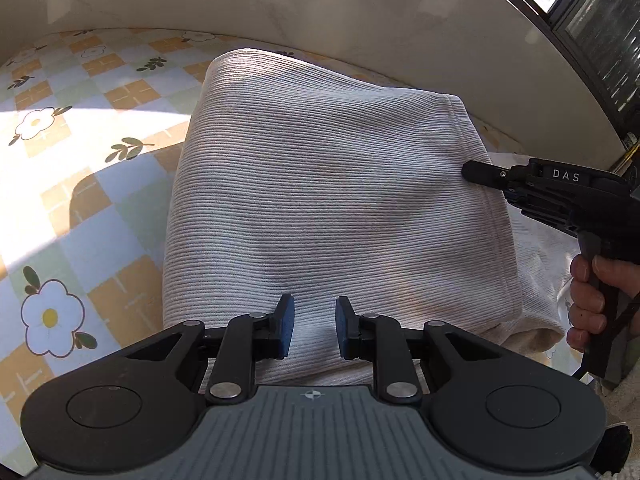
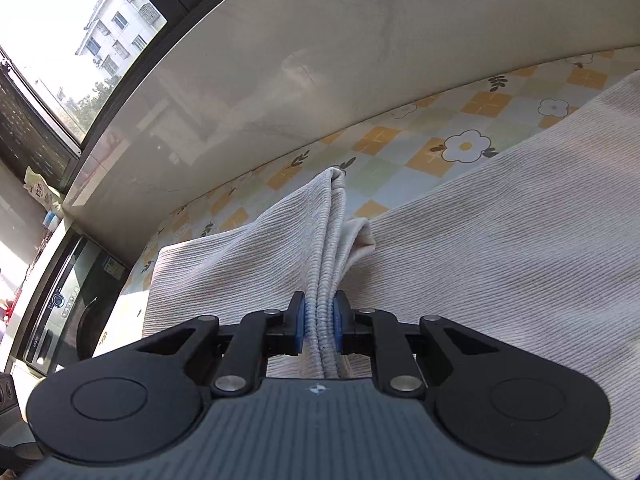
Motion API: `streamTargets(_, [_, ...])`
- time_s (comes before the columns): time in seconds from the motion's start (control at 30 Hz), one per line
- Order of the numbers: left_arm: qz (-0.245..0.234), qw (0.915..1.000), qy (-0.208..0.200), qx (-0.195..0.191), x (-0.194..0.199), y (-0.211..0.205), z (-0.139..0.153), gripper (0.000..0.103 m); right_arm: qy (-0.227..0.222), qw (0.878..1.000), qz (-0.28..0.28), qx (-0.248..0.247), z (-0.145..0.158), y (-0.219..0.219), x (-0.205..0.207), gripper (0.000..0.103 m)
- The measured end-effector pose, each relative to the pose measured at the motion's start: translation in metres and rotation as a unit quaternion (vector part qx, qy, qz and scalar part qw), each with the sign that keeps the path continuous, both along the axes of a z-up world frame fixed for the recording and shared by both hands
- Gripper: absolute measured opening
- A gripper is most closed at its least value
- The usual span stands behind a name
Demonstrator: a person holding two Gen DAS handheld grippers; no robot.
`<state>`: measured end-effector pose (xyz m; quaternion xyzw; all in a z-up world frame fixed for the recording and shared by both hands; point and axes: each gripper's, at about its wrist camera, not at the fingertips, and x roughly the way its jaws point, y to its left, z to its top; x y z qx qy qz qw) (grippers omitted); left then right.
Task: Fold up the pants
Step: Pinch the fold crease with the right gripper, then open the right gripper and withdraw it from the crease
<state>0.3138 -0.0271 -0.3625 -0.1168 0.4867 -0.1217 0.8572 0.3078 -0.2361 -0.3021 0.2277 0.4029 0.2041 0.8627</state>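
Ribbed cream pants point(image 2: 500, 240) bunched in right tongs point(image 2: 319, 326) (left tongs point(image 1: 315, 330) empty).

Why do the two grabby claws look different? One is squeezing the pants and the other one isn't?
The right gripper has its blue pads pressed tight on a bunched-up fold of the pants; the left gripper has a gap between its pads with nothing squeezed in it. The right one lifts the cloth into a ridge; the left one just sits over flat cloth. Both are black with blue pads, and both are over the same ribbed pale pants on the flowered tablecloth.
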Motion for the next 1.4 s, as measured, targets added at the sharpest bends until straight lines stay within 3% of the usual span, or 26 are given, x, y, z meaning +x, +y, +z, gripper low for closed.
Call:
streamTargets(0.2, [-0.023, 0.9996, 0.006, 0.019, 0.008, -0.020, -0.010, 0.023, 0.059, 0.998, -0.022, 0.007, -0.028, -0.001, 0.017, 0.018])
streamTargets(0.3, [-0.019, 0.9997, 0.005, 0.013, 0.007, -0.020, -0.010, 0.023, 0.057, 0.998, -0.015, -0.011, -0.023, 0.005, 0.022, 0.027])
streamTargets(0.53, [-0.018, 0.9997, -0.001, 0.017, -0.002, -0.019, -0.009, 0.023, 0.049, 0.996, -0.014, -0.075, -0.019, 0.016, 0.036, 0.032])
streamTargets(0.8, [-0.018, 0.9990, -0.009, 0.040, -0.005, -0.033, -0.005, 0.022, -0.003, 0.993, 0.002, -0.118, 0.014, -0.007, -0.029, 0.033])
streamTargets(1.03, [-0.001, 0.9979, -0.016, 0.063, -0.014, -0.050, -0.001, 0.024, -0.003, 0.986, 0.053, -0.159, 0.004, 0.006, -0.088, 0.033])
streamTargets(1.2, [0.019, 0.9986, -0.014, 0.047, -0.014, -0.045, 0.007, 0.024, 0.015, 0.990, 0.054, -0.133, -0.009, -0.006, -0.091, 0.034])
streamTargets(1.4, [0.082, 0.9948, -0.061, -0.001, 0.007, -0.009, 0.046, 0.024, 0.019, 0.987, 0.067, -0.142, -0.009, -0.005, -0.084, 0.034])
